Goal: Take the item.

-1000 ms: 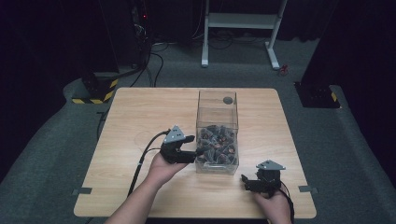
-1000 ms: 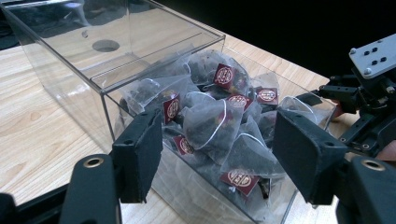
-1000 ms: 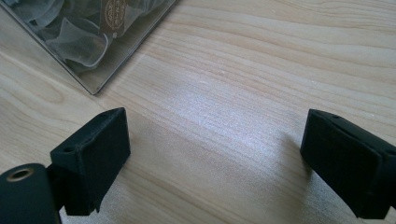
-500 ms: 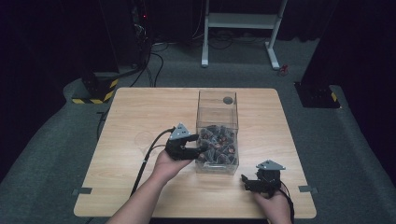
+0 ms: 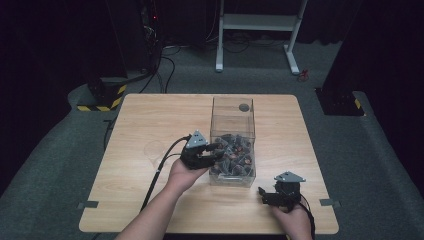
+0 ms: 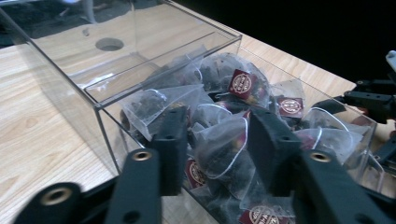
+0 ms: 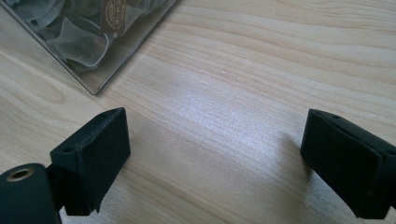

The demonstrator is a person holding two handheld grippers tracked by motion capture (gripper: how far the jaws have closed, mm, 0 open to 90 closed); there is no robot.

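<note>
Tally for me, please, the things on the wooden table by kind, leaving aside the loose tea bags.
Clear plastic box holding pyramid tea bags: 1
Black two-jaw grippers, left and right: 2
Total: 3

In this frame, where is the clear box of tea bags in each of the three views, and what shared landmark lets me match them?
High view: the clear box stands at table centre, the left gripper reaching over its left wall.
Left gripper view: it spans the centre, jaws apart around a tea bag inside.
Right gripper view: one corner at upper left, the right gripper open over bare table.
Shared landmark: the dark red tea-bag tags.
</note>
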